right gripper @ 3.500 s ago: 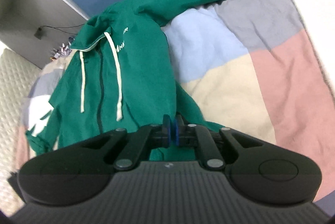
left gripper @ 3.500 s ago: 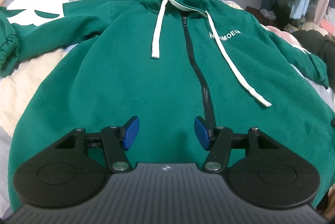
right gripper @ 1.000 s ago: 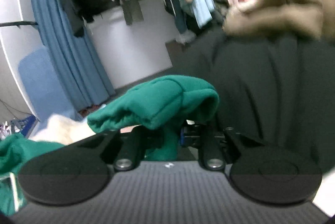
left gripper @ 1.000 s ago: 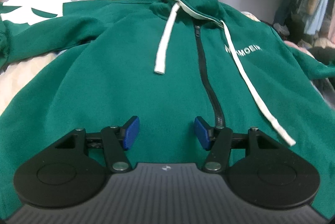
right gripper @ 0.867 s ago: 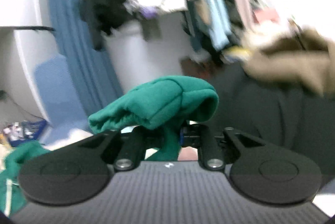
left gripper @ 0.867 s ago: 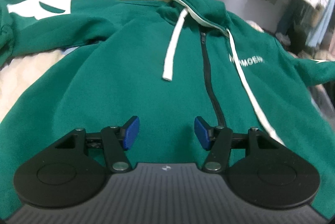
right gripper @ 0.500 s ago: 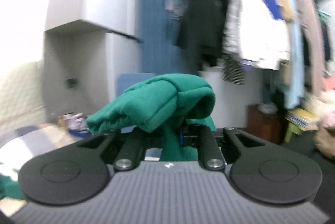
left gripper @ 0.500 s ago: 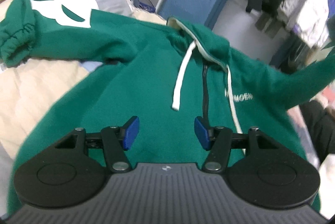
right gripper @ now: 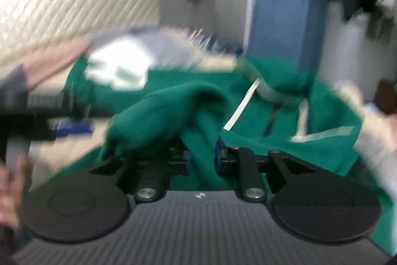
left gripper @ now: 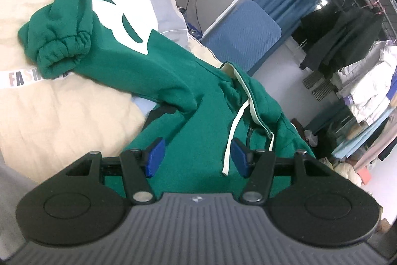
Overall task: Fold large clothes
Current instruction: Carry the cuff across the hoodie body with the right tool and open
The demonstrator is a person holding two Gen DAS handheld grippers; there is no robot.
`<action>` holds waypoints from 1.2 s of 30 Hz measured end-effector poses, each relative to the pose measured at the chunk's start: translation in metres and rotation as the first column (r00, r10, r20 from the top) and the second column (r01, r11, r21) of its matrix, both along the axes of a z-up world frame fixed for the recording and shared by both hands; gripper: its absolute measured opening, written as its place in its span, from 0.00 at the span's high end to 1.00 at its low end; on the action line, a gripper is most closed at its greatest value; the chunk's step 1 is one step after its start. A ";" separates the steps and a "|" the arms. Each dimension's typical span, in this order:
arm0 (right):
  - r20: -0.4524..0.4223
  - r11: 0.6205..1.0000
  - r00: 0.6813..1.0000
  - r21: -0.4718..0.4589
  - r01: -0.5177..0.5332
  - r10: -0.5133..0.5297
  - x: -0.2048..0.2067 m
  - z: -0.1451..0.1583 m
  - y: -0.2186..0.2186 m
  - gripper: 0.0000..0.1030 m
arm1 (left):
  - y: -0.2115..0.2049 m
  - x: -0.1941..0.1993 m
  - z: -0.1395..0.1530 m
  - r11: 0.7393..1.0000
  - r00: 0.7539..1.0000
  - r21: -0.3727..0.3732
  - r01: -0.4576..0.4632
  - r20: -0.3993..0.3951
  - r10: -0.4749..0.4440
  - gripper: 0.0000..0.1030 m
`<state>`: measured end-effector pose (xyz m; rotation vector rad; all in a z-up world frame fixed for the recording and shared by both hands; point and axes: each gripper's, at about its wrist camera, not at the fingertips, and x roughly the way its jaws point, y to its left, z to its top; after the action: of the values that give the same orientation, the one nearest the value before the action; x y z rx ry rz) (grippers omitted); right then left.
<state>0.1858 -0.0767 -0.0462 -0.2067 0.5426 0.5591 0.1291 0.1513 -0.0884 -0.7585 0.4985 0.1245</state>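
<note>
1 green hoodie (left gripper: 198,101), 2 drawstrings (left gripper: 232,133)

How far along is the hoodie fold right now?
Early. Done: the hoodie lies face up on the bed. In hand: the right gripper has swung one sleeve in over the chest; its jaws have just been opening with the fabric between them. Left: the other sleeve is spread out, the left gripper is open and empty, and the body is unfolded.
</note>
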 end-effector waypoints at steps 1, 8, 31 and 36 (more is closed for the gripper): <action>-0.037 1.000 0.999 -0.007 -0.019 0.019 -0.003 -0.009 0.004 0.61 | 0.000 0.001 -0.001 1.000 1.000 0.001 0.002 -0.003 -0.002 0.38; -0.163 0.996 0.984 0.062 -0.058 0.068 -0.022 -0.011 -0.017 0.32 | -0.010 0.007 -0.003 0.999 0.999 0.002 0.036 -0.018 -0.036 0.38; -0.165 0.951 0.950 -0.205 0.230 -0.266 0.171 -0.061 -0.121 0.44 | -0.038 0.043 -0.033 0.992 0.991 0.062 0.114 -0.077 -0.109 0.38; -0.057 0.957 0.967 -0.171 0.235 -0.247 0.151 -0.049 -0.126 0.80 | -0.051 0.046 -0.031 0.982 0.986 0.098 0.162 -0.047 -0.158 0.38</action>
<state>0.3368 -0.2026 -0.0954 -0.2706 0.6803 0.2855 0.1750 0.0998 -0.1198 -0.6154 0.5836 0.0147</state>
